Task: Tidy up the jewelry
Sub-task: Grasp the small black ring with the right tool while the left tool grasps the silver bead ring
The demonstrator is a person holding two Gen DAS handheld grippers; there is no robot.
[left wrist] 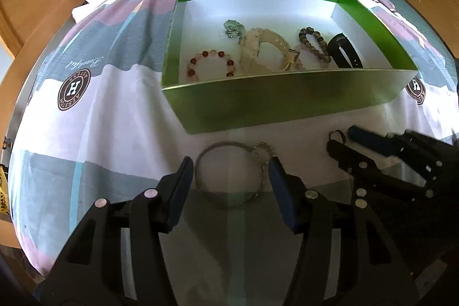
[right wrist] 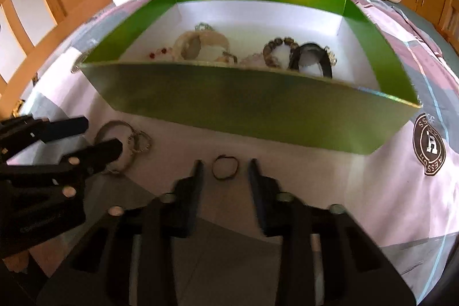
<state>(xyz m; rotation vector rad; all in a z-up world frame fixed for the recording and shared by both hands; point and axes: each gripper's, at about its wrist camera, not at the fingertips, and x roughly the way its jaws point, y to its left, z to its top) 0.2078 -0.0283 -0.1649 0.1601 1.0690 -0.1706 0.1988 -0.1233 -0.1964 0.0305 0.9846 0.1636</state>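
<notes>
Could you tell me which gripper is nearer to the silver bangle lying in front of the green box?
Left. The left gripper is open with the silver bangle between its fingers; the right gripper is off to the side, straddling a small dark ring.

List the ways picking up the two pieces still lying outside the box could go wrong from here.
The left gripper straddles the silver bangle with open jaws; a small beaded ring touches it and may get dragged or dropped. The right gripper brackets a thin dark ring lying flat on soft bedsheet; closing may pinch fabric. The green box wall stands close ahead.
</notes>
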